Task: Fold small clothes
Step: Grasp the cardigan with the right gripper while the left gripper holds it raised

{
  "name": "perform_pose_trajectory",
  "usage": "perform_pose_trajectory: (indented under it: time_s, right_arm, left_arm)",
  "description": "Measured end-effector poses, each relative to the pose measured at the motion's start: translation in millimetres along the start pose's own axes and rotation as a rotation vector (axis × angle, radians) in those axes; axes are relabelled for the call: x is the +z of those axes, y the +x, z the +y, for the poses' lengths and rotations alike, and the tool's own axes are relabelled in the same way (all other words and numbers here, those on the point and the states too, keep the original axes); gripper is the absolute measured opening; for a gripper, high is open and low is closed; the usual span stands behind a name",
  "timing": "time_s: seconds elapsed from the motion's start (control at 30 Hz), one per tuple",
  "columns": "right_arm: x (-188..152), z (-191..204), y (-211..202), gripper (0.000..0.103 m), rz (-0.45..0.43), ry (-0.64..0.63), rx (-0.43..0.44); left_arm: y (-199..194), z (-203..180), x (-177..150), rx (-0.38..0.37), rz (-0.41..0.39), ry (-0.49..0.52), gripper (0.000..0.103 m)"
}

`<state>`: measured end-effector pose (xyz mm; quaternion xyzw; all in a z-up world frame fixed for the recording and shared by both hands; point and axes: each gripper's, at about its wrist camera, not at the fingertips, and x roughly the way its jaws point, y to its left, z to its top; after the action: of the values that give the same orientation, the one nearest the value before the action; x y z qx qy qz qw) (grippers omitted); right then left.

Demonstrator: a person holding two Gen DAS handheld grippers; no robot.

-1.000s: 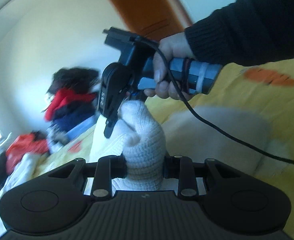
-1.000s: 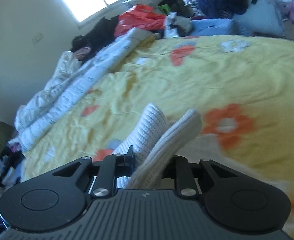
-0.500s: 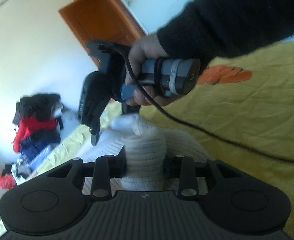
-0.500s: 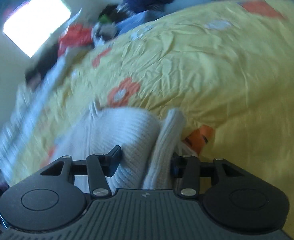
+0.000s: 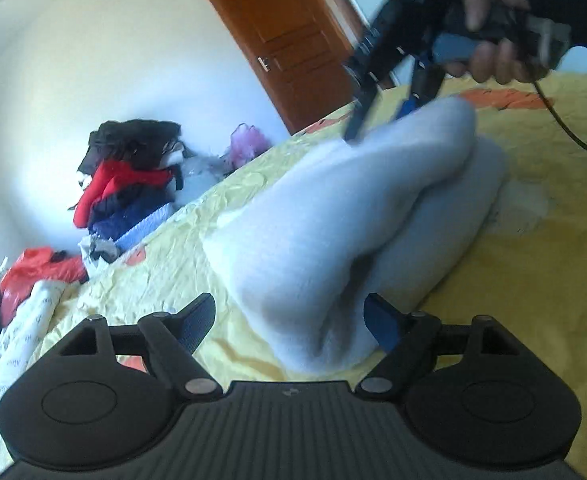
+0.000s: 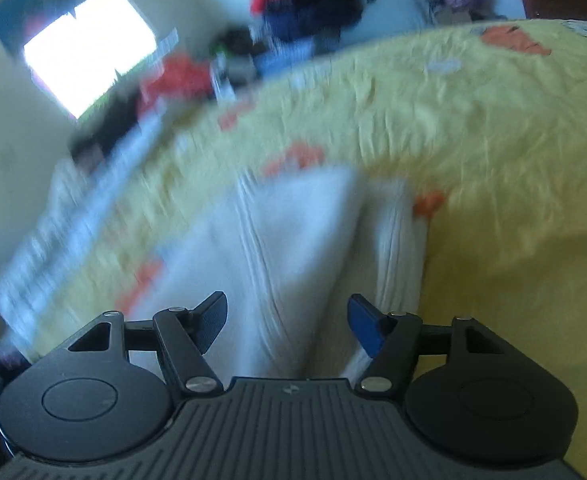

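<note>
The left gripper has its jaws opening, its pads standing clear to either side of the white knit garment, which bulges up between them without being pinched; so it has let go. From there the cloth runs ahead of the claw as a doubled, rounded hump lying on the yellow flowered bedsheet, and at its far end the right gripper, held in a person's hand, hangs just above the cloth. That claw too is opening: in its own view the right gripper shows its fingers spread with the white knit garment lying loose between and ahead of them, ridged seams running away from the claw, nothing clamped. As a judgement, one fold looks to have just been laid down, since the garment sits doubled over itself on the sheet; but it is puffy and uneven, so flattening or another fold probably remains, and whether other pieces await folding cannot be told. Farther out, up and to the left of the left claw, a heap of red and dark clothes sits beyond the bed's edge, with a wooden door behind. No basket, box or other container shows in either view, so nothing can be said of contents; the right wrist view is blurred.
</note>
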<state>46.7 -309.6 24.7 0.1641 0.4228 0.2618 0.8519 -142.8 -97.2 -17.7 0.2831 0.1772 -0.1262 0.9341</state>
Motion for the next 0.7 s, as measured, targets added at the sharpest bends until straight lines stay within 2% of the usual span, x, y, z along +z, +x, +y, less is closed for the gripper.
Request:
perform_pose_trajectory:
  time_s: [0.03, 0.1, 0.13, 0.17, 0.27, 0.37, 0.43, 0.47, 0.5, 0.6, 0.63, 0.67, 0.7]
  right_arm:
    - [-2, 3, 5, 0.070, 0.009, -0.013, -0.022]
    - [-5, 10, 9, 0.064, -0.009, -0.047, -0.029]
    - [-7, 14, 7, 0.043, -0.010, -0.068, -0.034]
    - [-7, 17, 3, 0.023, -0.010, -0.088, -0.023]
    - [-1, 22, -20, 0.020, -0.031, -0.095, 0.007]
    - [-12, 16, -38, 0.018, -0.039, -0.106, -0.005]
    - [-31, -8, -20, 0.017, 0.018, -0.031, -0.008]
    - [-41, -15, -18, 0.018, -0.028, -0.008, 0.026]
    - [-45, -16, -21, 0.025, -0.052, 0.018, 0.033]
    - [-46, -15, -26, 0.040, -0.079, 0.069, 0.032]
    - [-44, -13, -28, 0.050, -0.074, 0.074, 0.035]
    - [-40, -13, -33, 0.057, -0.076, 0.090, 0.038]
    - [-36, -15, -41, 0.074, -0.097, 0.119, 0.043]
  left_arm:
    - [2, -1, 0, 0.000, 0.000, -0.004, 0.081]
    - [11, -5, 6, -0.008, -0.021, -0.003, 0.058]
    - [13, -7, 9, 0.003, -0.024, 0.003, 0.045]
    - [14, -6, 9, 0.020, -0.034, 0.004, 0.035]
    - [4, 3, 16, -0.004, -0.088, 0.000, 0.022]
    - [6, -5, 8, -0.023, -0.077, 0.064, 0.021]
    - [13, -14, -4, -0.014, -0.064, 0.079, 0.020]
    - [11, -21, -6, 0.014, -0.077, 0.100, 0.020]
    - [10, -25, -5, 0.025, -0.078, 0.117, 0.021]
    - [2, -10, 1, -0.029, -0.104, 0.087, 0.027]
    - [-3, -3, 1, -0.055, -0.112, 0.091, 0.032]
    - [-8, 3, -1, -0.090, -0.117, 0.096, 0.044]
    - [-16, 9, -3, -0.127, -0.122, 0.103, 0.055]
